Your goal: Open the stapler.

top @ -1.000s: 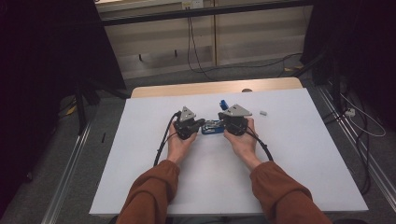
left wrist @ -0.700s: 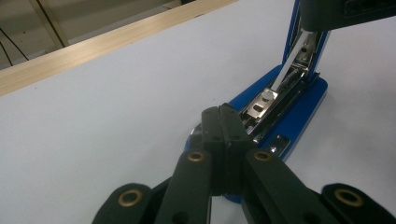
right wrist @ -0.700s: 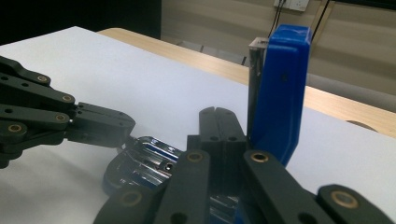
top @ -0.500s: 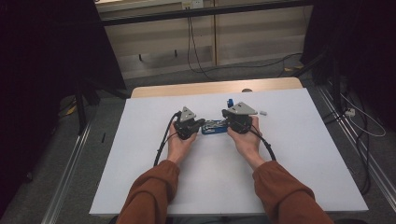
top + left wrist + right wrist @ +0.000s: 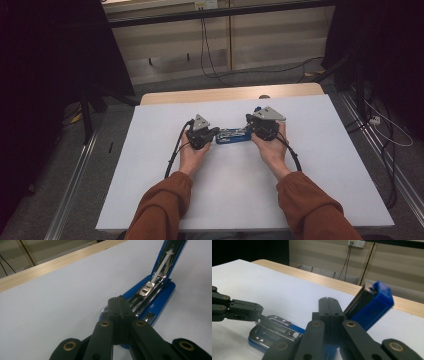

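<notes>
A blue stapler (image 5: 232, 136) lies on the white table top (image 5: 230, 185) between my two grippers, swung open. Its base with the shiny metal staple channel (image 5: 147, 293) lies flat. The blue lid (image 5: 372, 306) stands raised at a slant. My left gripper (image 5: 118, 300) is shut with nothing between its jaws, tips pressing on the front end of the base. My right gripper (image 5: 329, 301) is also shut, tips under the raised lid, which leans against their side. In the high view the left gripper (image 5: 215, 133) is at the stapler's left end and the right gripper (image 5: 249, 131) at its right.
The white top has a bare wooden strip (image 5: 225, 94) along its far edge, with a small dark round mark (image 5: 264, 96) on it. Cables (image 5: 210, 60) run on the floor beyond the table. Both forearms in rust-coloured sleeves (image 5: 160, 210) come in from the near edge.
My right gripper has moved to the right and a little up, and the stapler's blue lid has swung further open with it. The left gripper has stayed on the base.
</notes>
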Action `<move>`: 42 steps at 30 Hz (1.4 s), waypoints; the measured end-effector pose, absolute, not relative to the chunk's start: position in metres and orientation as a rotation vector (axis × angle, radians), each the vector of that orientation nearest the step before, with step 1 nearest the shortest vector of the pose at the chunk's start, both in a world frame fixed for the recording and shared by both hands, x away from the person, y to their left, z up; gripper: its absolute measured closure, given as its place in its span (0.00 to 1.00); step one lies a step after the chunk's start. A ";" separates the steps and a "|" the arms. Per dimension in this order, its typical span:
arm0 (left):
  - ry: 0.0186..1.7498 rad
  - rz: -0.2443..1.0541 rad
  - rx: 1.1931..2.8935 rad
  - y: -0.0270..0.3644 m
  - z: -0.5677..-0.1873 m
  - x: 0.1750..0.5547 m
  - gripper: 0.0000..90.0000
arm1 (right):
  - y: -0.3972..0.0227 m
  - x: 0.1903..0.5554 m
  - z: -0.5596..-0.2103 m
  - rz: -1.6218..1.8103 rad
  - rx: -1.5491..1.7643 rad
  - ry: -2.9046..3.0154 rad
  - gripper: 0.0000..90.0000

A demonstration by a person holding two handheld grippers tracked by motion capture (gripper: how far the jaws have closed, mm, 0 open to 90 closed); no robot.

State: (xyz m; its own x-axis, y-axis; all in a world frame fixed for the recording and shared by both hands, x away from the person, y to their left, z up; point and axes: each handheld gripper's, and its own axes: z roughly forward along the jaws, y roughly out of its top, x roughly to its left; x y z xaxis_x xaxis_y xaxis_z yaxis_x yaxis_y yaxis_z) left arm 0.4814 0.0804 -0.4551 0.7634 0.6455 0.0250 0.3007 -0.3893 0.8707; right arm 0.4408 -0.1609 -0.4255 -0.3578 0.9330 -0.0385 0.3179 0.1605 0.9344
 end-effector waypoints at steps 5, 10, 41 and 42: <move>0.709 0.461 2.000 0.080 -0.455 0.481 1.00 | -0.167 0.440 -0.427 1.207 1.202 1.784 1.00; 0.706 0.460 2.001 0.080 -0.455 0.481 1.00 | -0.175 0.441 -0.431 1.196 1.234 1.772 1.00; 0.711 0.449 1.988 0.081 -0.456 0.481 1.00 | -0.191 0.444 -0.440 1.168 1.290 1.781 1.00; 0.711 0.451 1.989 0.081 -0.456 0.481 1.00 | -0.192 0.445 -0.440 1.169 1.297 1.782 1.00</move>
